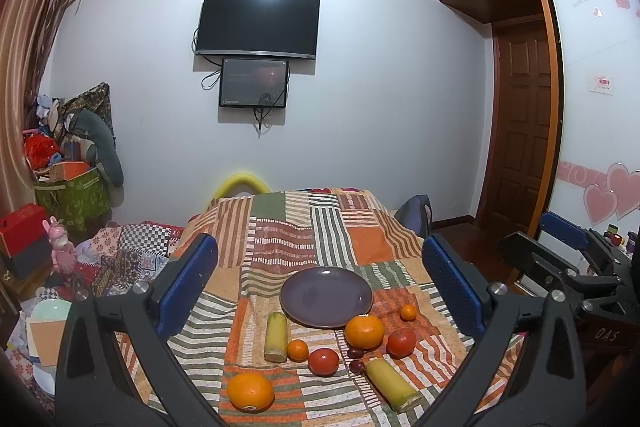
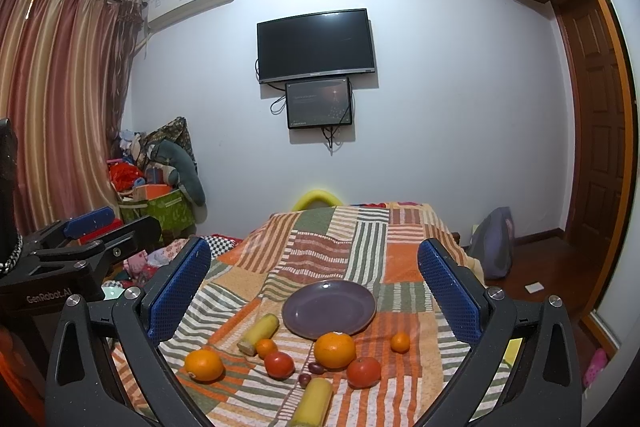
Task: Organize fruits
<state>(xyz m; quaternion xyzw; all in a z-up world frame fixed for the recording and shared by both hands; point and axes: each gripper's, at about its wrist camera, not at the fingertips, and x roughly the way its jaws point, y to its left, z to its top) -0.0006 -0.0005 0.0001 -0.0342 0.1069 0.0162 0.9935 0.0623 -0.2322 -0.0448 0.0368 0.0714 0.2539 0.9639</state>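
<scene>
Left gripper (image 1: 320, 283): I've got the jaws spread wide, nothing between them, hovering above the near end of the bed.
Right gripper (image 2: 316, 285): same here, jaws wide apart and holding nothing; I can see it off to the right in the left wrist view too.
Plate (image 1: 326, 297): purple, bare, sitting on the patchwork cover (image 1: 280, 227) near the middle of the bed, dead ahead between both sets of blue pads.
Big orange (image 1: 364, 331): touching the plate's near rim, partly in front of it.
Small mandarin (image 1: 408, 312): just beside the plate's near-right rim.
Banana piece (image 1: 276, 337): cut stub, lying lengthwise just off the plate's near-left rim, a second mandarin (image 1: 297, 350) against it.
Tomatoes: one (image 1: 323, 361) centre, one (image 1: 401, 342) to the right, both red and glossy.
Dark grapes (image 1: 355, 353): two small ones between the tomatoes, nearly touching.
Second banana piece (image 1: 392, 383): angled toward the near-right edge.
Second big orange (image 1: 250, 391): alone at the near-left edge, sticker facing me.
Surroundings: TV (image 1: 258, 23) on the far wall, cluttered green box (image 1: 72, 195) left of the bed, wooden door (image 1: 520, 123) right.
</scene>
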